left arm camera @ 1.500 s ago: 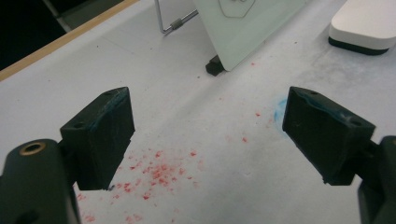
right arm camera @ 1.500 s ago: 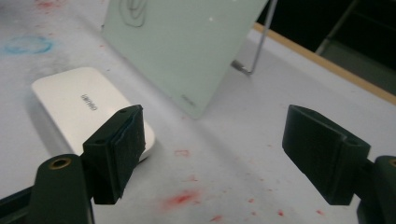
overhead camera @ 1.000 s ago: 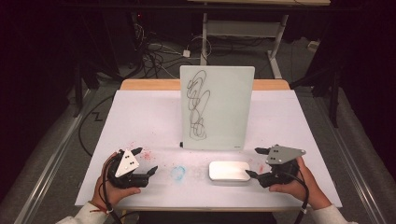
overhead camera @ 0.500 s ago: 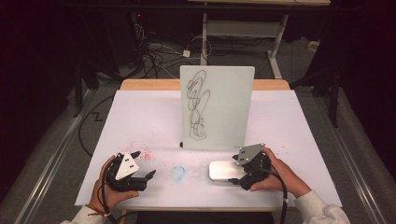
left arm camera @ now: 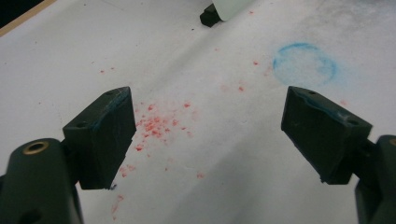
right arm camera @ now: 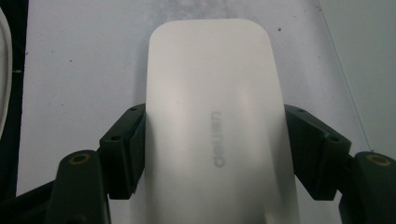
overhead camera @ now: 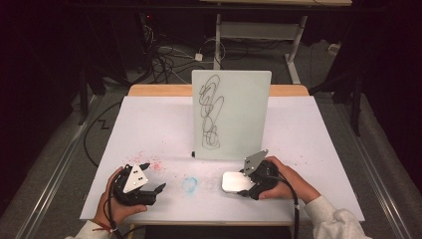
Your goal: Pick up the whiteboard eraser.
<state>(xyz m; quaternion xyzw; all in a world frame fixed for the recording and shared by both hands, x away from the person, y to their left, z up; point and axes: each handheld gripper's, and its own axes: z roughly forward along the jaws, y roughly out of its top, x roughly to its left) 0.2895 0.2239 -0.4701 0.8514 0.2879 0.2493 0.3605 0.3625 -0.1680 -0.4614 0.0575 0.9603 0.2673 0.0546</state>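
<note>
Dim lab, white-covered tabletop (overhead camera: 149,129) | Item: white eraser block (right arm camera: 215,121), near front edge, right of centre | Handling, judged: light, rigid, smooth shell, may slip; grasp long sides mid-length | Right tongs (right arm camera: 215,154) have just been closing, clamping its sides | Left tongs (left arm camera: 210,135) gaping, empty

Hidden and cut-off parts

The eraser (right arm camera: 217,135) runs off the bottom edge of the right gripper view; its grey print is blurred.
</note>
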